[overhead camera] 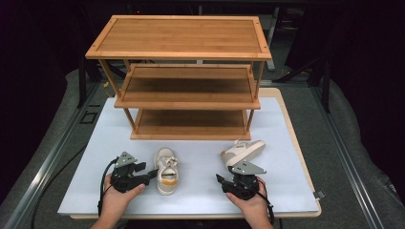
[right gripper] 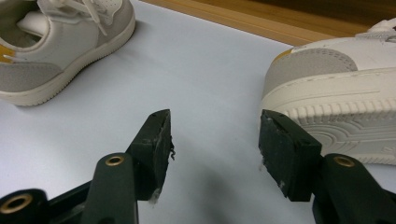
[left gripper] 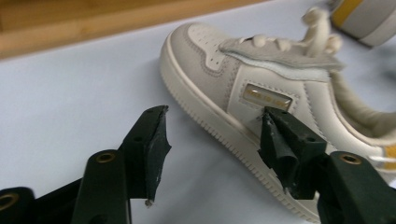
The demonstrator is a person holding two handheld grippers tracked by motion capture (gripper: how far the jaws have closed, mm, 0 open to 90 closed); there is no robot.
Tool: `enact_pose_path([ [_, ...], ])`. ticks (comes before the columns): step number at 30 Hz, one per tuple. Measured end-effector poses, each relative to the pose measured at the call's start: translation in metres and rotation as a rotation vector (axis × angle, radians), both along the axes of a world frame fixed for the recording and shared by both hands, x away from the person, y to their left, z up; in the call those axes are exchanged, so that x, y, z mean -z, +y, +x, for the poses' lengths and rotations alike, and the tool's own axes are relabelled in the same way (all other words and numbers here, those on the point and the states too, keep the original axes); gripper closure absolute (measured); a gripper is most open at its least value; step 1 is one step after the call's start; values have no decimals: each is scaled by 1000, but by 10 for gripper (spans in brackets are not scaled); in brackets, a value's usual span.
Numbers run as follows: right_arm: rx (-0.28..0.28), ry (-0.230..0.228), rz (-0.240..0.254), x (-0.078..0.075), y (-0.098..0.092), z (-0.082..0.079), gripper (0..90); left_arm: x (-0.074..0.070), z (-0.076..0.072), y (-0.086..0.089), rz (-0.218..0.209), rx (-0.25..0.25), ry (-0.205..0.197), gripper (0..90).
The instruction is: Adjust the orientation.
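left hand-held gripper (left gripper: 212,135): released, astride left shoe (left gripper: 261,93) sidewall | light, soft upper (stiff sole) | grip collar | right hand-held gripper (right gripper: 215,140): released beside right shoe (right gripper: 336,102)

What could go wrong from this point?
The left gripper has open jaws beside the upright shoe, one jaw at its side panel; closing there may only push it sideways. The right gripper sits beside the sole of the tipped shoe, with nothing between the jaws; it could slip off.

Two cream sneakers (overhead camera: 166,177) (overhead camera: 244,151) – one upright, one tipped (sole showing)
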State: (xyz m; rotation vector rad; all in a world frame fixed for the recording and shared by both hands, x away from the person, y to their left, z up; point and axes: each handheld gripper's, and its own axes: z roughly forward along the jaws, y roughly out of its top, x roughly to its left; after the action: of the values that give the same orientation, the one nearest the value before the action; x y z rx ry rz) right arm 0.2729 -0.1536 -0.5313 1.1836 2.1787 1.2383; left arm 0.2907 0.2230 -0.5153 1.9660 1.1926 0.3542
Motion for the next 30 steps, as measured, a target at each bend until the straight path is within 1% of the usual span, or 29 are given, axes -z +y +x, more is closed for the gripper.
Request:
enact_pose_path([
  [1,1,0,4,0,0,0,441,2,1,2,25,-22,17,426],
  [2,1,0,4,0,0,0,441,2,1,3,29,-28,17,428],
  [5,1,1,0,0,-1,0,441,-1,0,7,18,-62,-10,459],
  [8,2,-1,2,0,-1,0,441,-8,-3,9,-45,-71,-35,444],
  [11,3,0,4,0,-2,0,440,-13,-8,7,-72,-60,-67,437],
  [15,2,0,4,0,-1,0,437,-14,-16,-1,-87,-21,-70,422],
  [17,3,1,2,0,-1,0,437,-13,-17,-7,-82,10,-61,420],
  [18,3,1,2,0,-1,0,437,-13,-17,-7,-82,10,-61,421],
  [19,3,2,3,0,-1,0,436,-10,-17,-13,-57,43,-43,449],
  [20,3,2,2,0,-1,0,436,-8,-17,-15,-43,53,-36,476],
  [22,6,1,2,0,-1,0,436,-5,-15,-15,-44,55,-27,538],
  [24,5,1,5,0,-1,0,436,-3,-13,-15,-33,53,-22,563],
  [26,2,2,7,0,-1,0,435,-1,-11,-15,-37,48,-22,564],
  [27,2,2,8,0,-1,0,435,-1,-10,-16,-26,49,-25,569],
  [29,1,1,10,0,-1,0,434,-1,-10,-16,-22,46,-28,591],
  [30,5,-10,22,-1,0,0,434,-1,-8,-18,-6,45,-39,617],
])
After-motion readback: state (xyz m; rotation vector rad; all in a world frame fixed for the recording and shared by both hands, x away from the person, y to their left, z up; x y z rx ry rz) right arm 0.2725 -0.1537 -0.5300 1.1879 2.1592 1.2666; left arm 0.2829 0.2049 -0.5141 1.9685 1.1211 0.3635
